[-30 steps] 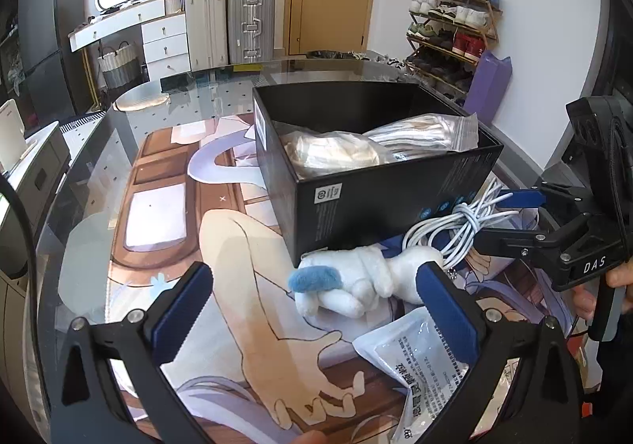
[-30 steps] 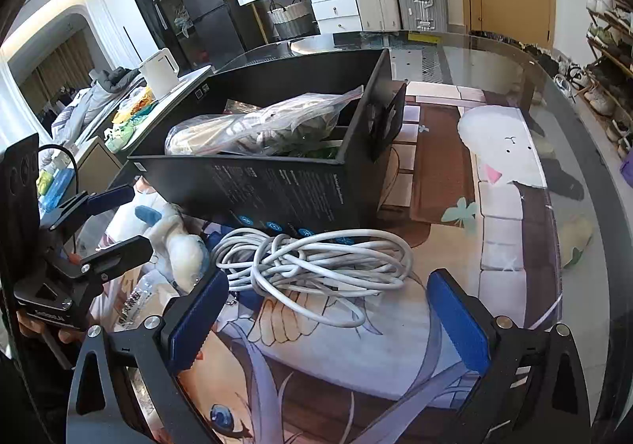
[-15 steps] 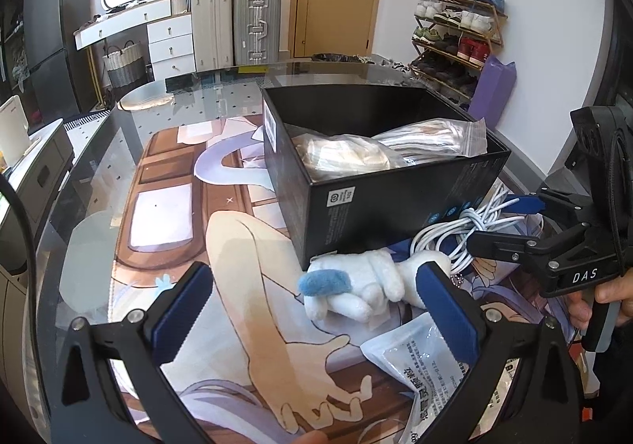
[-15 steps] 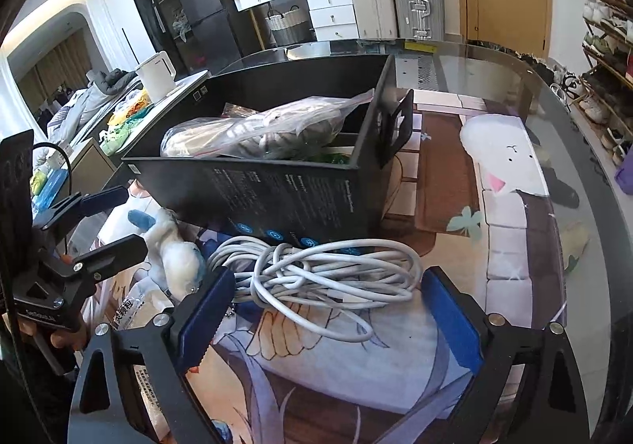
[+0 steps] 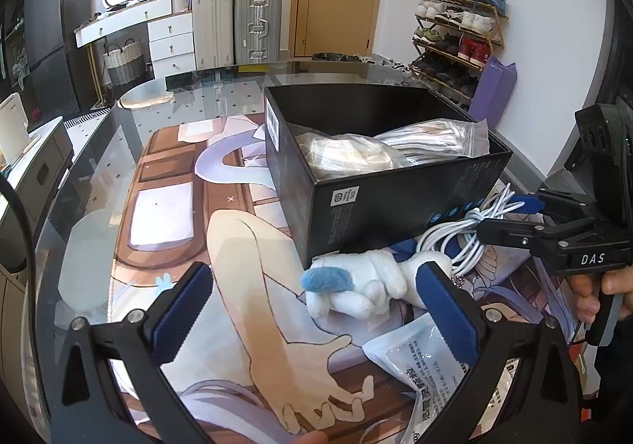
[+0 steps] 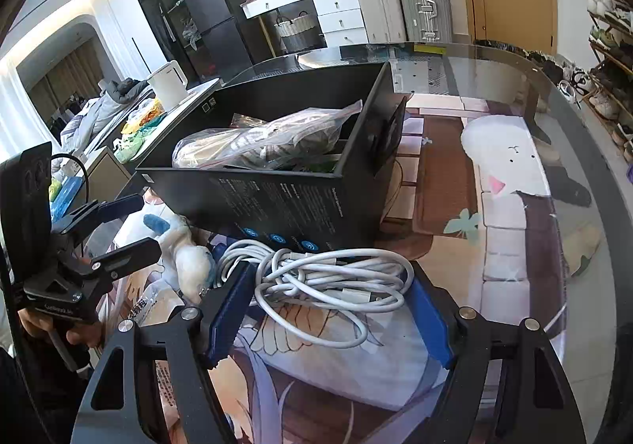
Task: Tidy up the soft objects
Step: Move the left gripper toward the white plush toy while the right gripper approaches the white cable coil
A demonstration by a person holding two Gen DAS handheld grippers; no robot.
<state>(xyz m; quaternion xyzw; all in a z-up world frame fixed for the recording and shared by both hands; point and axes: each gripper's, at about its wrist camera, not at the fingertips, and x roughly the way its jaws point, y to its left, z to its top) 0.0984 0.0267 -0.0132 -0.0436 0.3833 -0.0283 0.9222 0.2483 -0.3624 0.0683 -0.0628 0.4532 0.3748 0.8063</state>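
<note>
From the left wrist view, a white plush toy (image 5: 368,281) with a blue tip lies on the printed mat (image 5: 170,206), just in front of a black box (image 5: 395,202) holding bagged items; the left gripper (image 5: 312,309) hangs released above it, unchanged. From the right wrist view, a coiled white cable (image 6: 332,277) lies between the right gripper (image 6: 328,309) pads, which have just been closing inward; contact is unclear.

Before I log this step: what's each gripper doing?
Left gripper: open, empty.
Right gripper: open, jaws just closing around the white cable, not yet gripping.
</note>
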